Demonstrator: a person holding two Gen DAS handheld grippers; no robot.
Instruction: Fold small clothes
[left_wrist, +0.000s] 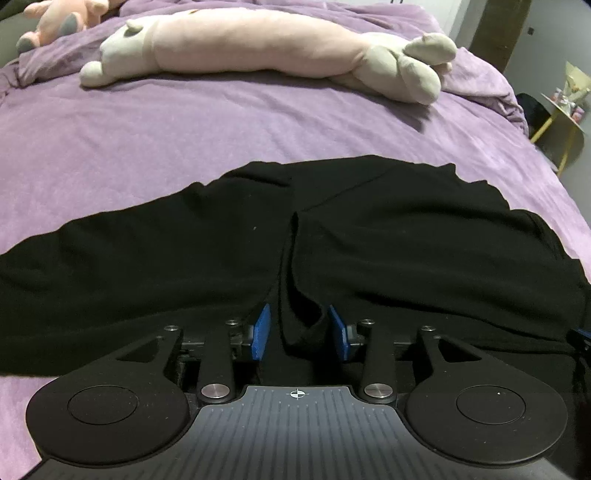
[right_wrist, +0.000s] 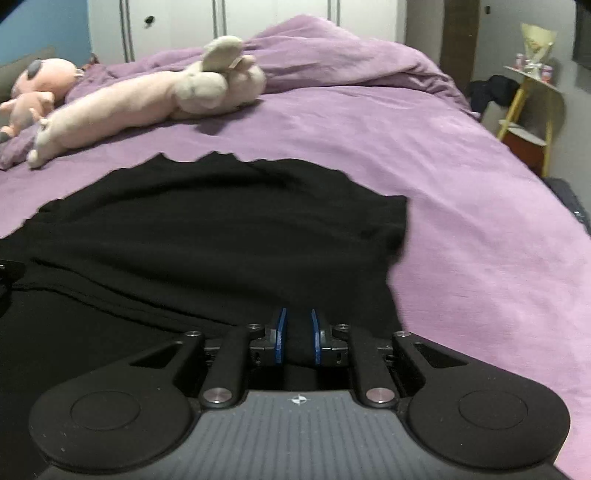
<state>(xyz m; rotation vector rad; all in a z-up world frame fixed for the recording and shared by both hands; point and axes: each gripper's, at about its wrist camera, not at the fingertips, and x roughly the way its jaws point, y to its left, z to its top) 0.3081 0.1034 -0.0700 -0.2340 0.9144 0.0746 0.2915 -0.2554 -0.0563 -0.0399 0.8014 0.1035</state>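
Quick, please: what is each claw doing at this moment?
Left claw: open, a fold of the black garment between its fingers, not clamped.
Right claw: closed on the black garment.

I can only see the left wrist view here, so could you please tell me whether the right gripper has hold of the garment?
Observer: Yes, the right gripper is shut on the black garment, with fabric pinched between its pads.
Operator: Where along the garment?
Observer: Near its right edge; bare purple bedding begins just right of the gripper.
Operator: What lies beyond the bed?
Observer: White wardrobe doors stand behind it.
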